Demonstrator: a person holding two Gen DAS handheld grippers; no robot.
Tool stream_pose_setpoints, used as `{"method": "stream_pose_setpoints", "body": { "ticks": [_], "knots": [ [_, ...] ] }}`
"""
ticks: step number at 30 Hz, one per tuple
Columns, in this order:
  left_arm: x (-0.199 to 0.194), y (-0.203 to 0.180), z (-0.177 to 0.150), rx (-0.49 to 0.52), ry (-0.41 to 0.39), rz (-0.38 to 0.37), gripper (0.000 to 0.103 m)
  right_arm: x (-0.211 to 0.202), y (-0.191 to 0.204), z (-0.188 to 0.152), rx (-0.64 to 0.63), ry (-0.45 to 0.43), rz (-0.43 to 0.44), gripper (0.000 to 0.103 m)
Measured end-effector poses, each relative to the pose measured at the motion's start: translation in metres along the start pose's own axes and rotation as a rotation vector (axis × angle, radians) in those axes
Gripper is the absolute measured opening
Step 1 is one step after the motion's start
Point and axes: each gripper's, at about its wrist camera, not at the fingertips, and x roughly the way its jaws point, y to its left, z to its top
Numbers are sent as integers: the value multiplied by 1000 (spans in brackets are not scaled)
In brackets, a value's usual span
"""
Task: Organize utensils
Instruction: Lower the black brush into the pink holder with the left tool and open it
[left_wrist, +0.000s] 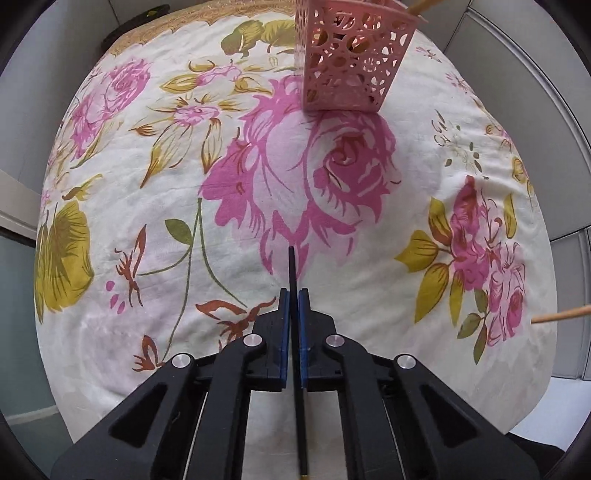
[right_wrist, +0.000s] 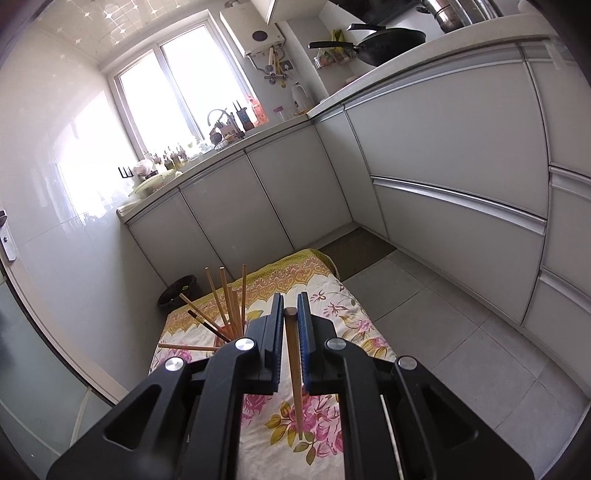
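My left gripper (left_wrist: 293, 291) points down at the floral cloth (left_wrist: 147, 221) and is shut on a black chopstick (left_wrist: 291, 266), whose tip pokes out past the fingers. A pink perforated basket (left_wrist: 351, 62) stands at the far side, slightly right of the gripper, with a wooden stick poking from its top. My right gripper (right_wrist: 290, 295) is shut on a wooden chopstick (right_wrist: 295, 369) that hangs tip-down between the pads. Several chopsticks (right_wrist: 229, 306) stand fanned in the basket left of the right gripper; the basket is mostly hidden behind its fingers.
The small table's cloth (right_wrist: 332, 295) ends close to grey kitchen cabinets (right_wrist: 266, 195). A black bin (right_wrist: 177, 291) sits on the floor beyond the far left corner. One wooden stick (left_wrist: 561, 315) reaches in from the right edge of the left wrist view.
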Motion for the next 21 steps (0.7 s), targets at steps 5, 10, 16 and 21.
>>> {"method": "stream_pose_setpoints", "body": {
  "ticks": [5,10,16,21],
  "knots": [
    [-71,-7,-28,90,-226,23,3,-6,2,3,-2,-19,4,8],
    [-146,-28,-48,112,-467,-12,3,-14,8,3,-6,-34,14,8],
    [-187,-55,-67,117,-608,-62,3,-34,15,-1,-44,-49,8,8],
    [-202,-58,-83,123,-641,-76,3,-44,19,-4,-47,-36,12,8]
  ]
}}
